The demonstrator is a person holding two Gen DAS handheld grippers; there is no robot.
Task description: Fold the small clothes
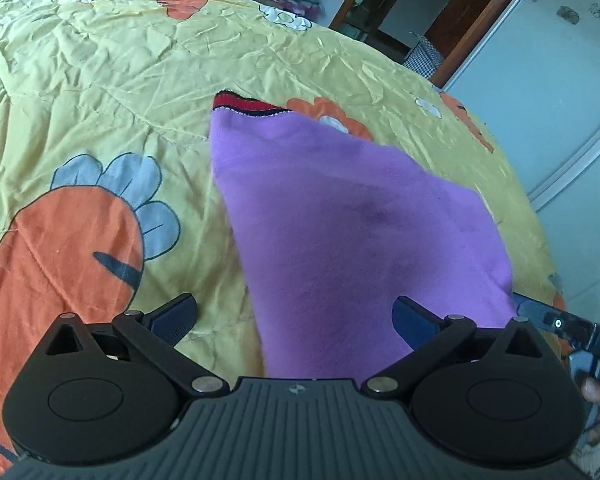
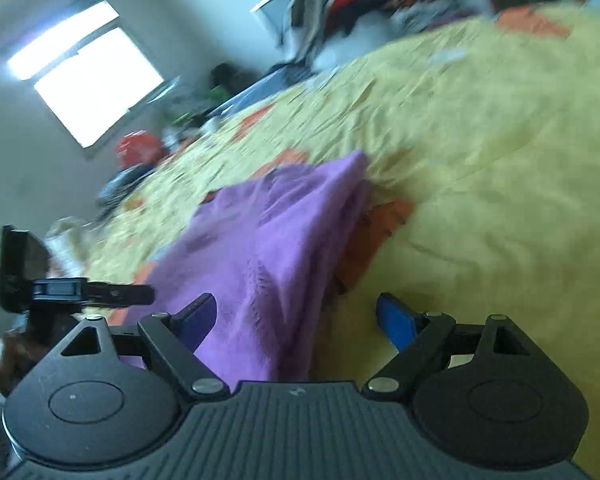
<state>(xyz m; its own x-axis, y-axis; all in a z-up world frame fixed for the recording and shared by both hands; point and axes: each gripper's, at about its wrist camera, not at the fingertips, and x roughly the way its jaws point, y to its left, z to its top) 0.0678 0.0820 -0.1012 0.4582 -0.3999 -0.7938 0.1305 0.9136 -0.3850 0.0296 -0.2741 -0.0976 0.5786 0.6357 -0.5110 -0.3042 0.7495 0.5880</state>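
One purple garment (image 1: 348, 216) lies on the bed, its long axis running away from you, the red-and-black trimmed edge (image 1: 246, 106) at the far end and the near end passing between your left tongs (image 1: 294, 318). Those tongs are spread wide, pinching nothing. Your right tongs (image 2: 296, 320) are also spread, with the cloth's near edge against the left finger and rucked into soft folds ahead; that view is blurred. Both sit at the near hem, so neither is clearly closer. The fabric looks like soft, fuzzy knit, limp and easily bunched. Beneath it, the yellow bedspread (image 1: 100, 80) is crinkled, quilted cotton printed with orange and blue flowers.
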